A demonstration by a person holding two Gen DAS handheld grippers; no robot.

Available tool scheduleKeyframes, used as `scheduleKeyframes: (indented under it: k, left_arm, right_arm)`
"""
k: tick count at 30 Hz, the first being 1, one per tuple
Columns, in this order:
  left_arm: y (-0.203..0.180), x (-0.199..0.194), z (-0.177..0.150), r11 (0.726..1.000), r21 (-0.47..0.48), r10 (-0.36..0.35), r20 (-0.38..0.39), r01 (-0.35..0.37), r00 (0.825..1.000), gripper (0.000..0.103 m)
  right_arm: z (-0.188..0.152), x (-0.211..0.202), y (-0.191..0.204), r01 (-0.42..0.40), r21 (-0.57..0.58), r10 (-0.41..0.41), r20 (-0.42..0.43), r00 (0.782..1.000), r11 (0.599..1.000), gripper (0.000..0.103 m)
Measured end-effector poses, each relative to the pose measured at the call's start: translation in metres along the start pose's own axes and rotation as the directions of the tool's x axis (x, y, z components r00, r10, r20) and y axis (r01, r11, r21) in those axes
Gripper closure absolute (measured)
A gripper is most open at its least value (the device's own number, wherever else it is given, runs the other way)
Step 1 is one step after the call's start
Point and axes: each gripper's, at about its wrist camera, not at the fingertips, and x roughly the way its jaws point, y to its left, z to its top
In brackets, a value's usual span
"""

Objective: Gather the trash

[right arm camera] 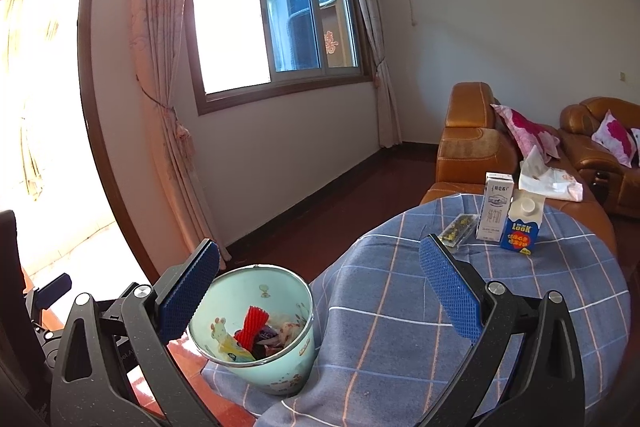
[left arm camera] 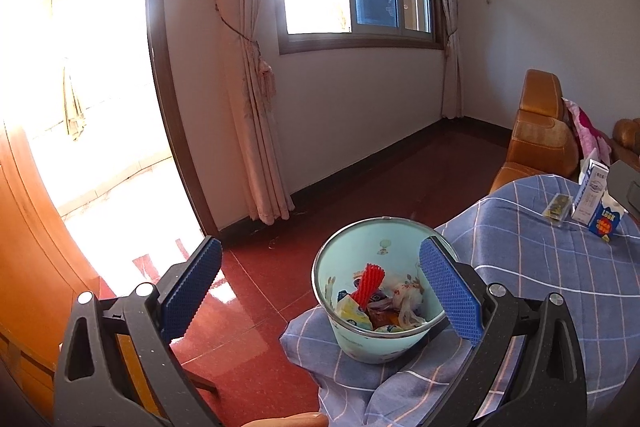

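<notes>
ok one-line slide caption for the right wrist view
Open right gripper above a mint-green trash bin, with two milk cartons waiting on the blue checked tablecloth.

Round table under a blue checked cloth, on a red tiled floor

On the cloth [right arm camera: 400,307] stand a white milk carton [right arm camera: 495,207] and a blue juice carton [right arm camera: 522,227], touching; a small clear packet [right arm camera: 458,229] lies just beside them, a tissue pack [right arm camera: 556,185] behind. A pale green bin [right arm camera: 256,327] of trash sits on the cloth's draped edge by the floor [left arm camera: 248,307]
</notes>
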Motion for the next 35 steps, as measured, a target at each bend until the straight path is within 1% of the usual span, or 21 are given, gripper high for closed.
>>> scheduleKeyframes:
  k: [8, 14, 16, 20, 22, 26, 29, 31, 35]
  left_arm:
    - [0.000, -0.002, 0.001, 1.000, 0.001, 0.007, 0.015, -0.007, 1.000, 0.006]
    - [-0.002, -0.009, 0.004, 1.000, 0.002, 0.012, 0.059, -0.013, 0.998, 0.006]
    - [-0.001, -0.011, 0.004, 1.000, -0.010, 0.001, 0.071, -0.001, 0.997, 0.006]
    - [-0.003, -0.009, 0.003, 1.000, -0.005, -0.023, 0.052, 0.024, 0.998, 0.006]
    - [-0.006, -0.008, 0.001, 1.000, 0.005, -0.024, 0.045, 0.024, 0.999, 0.006]
    - [-0.013, -0.010, 0.001, 0.999, 0.021, -0.033, 0.049, 0.032, 0.998, 0.006]
    - [-0.016, -0.009, 0.003, 1.000, 0.021, -0.022, 0.046, 0.021, 0.999, 0.006]
    - [-0.018, -0.009, 0.004, 0.999, 0.026, -0.033, 0.050, 0.031, 0.998, 0.006]
    - [-0.022, -0.006, 0.004, 0.998, 0.032, -0.052, 0.053, 0.050, 0.997, 0.006]
  right_arm:
    - [0.001, -0.002, 0.000, -0.002, 0.005, 0.002, 0.000, 1.000, 1.000, 0.005]
    - [0.002, -0.005, 0.001, 0.004, 0.000, -0.004, 0.005, 1.000, 1.000, 0.005]
    - [0.001, -0.005, 0.000, 0.009, 0.002, -0.009, 0.006, 1.000, 1.000, 0.005]
    - [0.001, -0.004, -0.004, 0.016, 0.015, -0.016, -0.001, 1.000, 1.000, 0.005]
    - [0.000, -0.003, -0.006, 0.020, 0.020, -0.020, -0.006, 1.000, 1.000, 0.005]
    - [-0.001, -0.003, -0.009, 0.024, 0.025, -0.024, -0.009, 1.000, 0.999, 0.005]
    - [-0.002, -0.002, -0.014, 0.039, 0.032, -0.039, -0.010, 0.999, 0.999, 0.005]
    - [-0.002, 0.001, -0.022, 0.056, 0.044, -0.056, -0.016, 0.998, 0.997, 0.005]
    - [-0.004, 0.010, -0.046, 0.129, 0.061, -0.127, -0.035, 0.991, 0.990, 0.005]
